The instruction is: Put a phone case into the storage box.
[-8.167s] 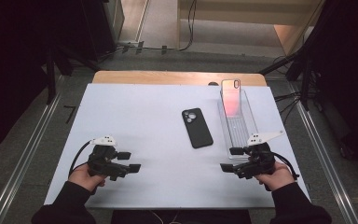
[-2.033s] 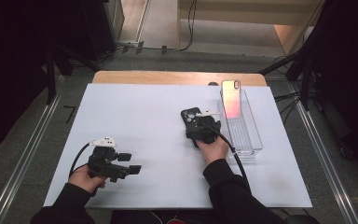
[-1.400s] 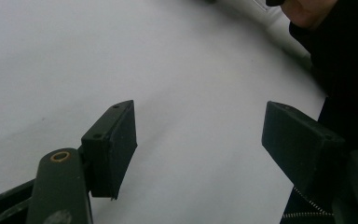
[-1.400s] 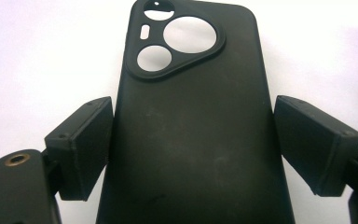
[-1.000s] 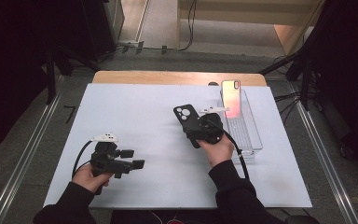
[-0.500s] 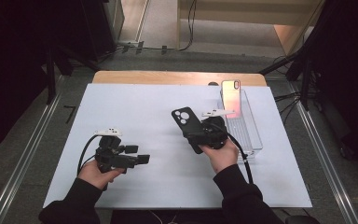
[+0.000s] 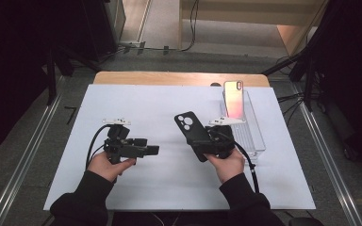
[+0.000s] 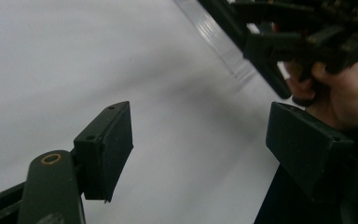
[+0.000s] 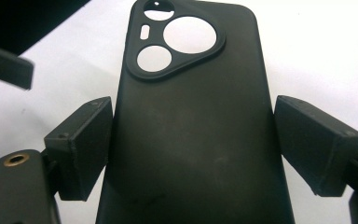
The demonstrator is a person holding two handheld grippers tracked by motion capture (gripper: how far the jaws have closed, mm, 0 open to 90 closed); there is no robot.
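High view: we note the right gripper [image 7: 206, 141] grasping a black phone case [image 7: 193, 134] above the surface [image 7: 146, 103]; the left gripper [image 7: 151, 150], jaws just opened, is released and empty.

One black phone case [image 7: 192, 133], one phone [image 7: 234, 99]

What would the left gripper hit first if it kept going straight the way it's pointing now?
Probably the right gripper with the black phone case it holds, or the hand behind it. The left gripper, jaws open and empty, points across the white table toward them. Depth is unclear, so it might pass just beside.
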